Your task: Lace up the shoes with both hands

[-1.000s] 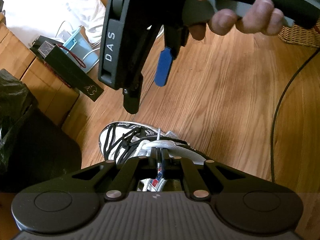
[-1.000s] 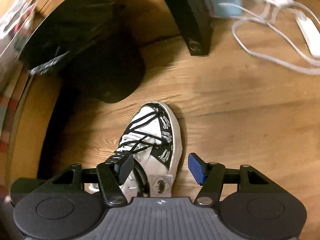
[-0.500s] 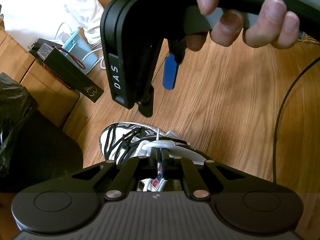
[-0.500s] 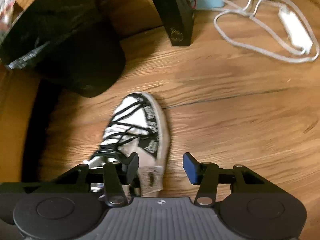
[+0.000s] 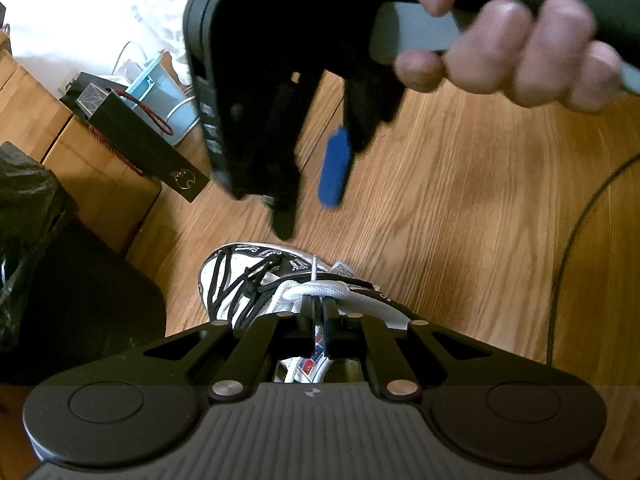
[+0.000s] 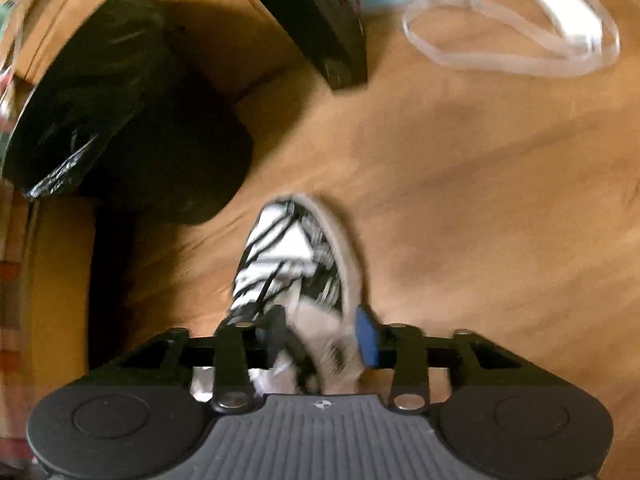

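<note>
**Left clamped on white lace, right spread over sneaker**

Left wrist view: left gripper (image 5: 316, 320) at lower centre, jaws clenched on the white lace (image 5: 320, 292) over the black-and-white sneaker (image 5: 248, 276). Above, in upper centre, right gripper (image 5: 308, 184) held by a hand (image 5: 500, 56), blue pad (image 5: 335, 168) showing, jaws released. Black gift bag (image 5: 148, 148) at left on the wood floor (image 5: 460, 208); black cable (image 5: 576, 248) at right, seen only here.

Right wrist view: blurred. Right gripper (image 6: 320, 340) spread open, straddling the sneaker's (image 6: 296, 256) heel end at lower centre. White cable (image 6: 508, 36) upper right, black bag (image 6: 88, 92) upper left.

Against half a second ago: right gripper lower and nearer the sneaker, fingers closer together; left grip unchanged.
</note>
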Action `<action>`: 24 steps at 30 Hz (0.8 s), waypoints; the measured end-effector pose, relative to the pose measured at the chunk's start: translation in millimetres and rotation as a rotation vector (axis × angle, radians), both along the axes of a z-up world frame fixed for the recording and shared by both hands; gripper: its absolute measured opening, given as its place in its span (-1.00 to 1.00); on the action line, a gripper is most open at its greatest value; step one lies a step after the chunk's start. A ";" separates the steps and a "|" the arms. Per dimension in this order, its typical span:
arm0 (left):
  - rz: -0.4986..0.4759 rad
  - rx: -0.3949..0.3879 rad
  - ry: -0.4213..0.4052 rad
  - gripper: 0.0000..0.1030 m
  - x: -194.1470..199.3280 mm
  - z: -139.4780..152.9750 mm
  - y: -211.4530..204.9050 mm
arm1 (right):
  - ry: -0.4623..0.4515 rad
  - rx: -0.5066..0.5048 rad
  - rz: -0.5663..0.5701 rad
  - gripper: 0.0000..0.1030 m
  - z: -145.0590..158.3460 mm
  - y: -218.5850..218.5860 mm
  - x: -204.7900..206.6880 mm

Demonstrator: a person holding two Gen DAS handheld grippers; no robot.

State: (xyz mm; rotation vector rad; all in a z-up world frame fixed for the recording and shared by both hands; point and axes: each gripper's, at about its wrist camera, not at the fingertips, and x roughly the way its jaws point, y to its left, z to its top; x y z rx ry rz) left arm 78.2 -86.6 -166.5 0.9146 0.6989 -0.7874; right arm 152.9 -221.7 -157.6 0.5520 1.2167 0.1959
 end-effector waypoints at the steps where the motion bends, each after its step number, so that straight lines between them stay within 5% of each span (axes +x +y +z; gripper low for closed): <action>1: 0.000 0.000 0.000 -0.91 0.0 0.0 0.2 | 0.011 0.019 -0.003 -0.42 -2.3 -0.2 -1.0; 13: 0.008 -0.002 0.003 -0.91 0.7 0.5 -0.5 | 0.015 0.097 -0.005 -0.42 -4.2 9.4 -10.0; 18: 0.005 0.002 -0.002 -0.91 0.8 -0.3 -1.3 | 0.051 0.170 -0.088 -0.44 -14.3 4.2 -17.7; 24: 0.011 -0.002 0.004 -0.91 0.7 0.2 -1.7 | 0.054 0.214 -0.136 -0.64 -18.6 1.8 -19.2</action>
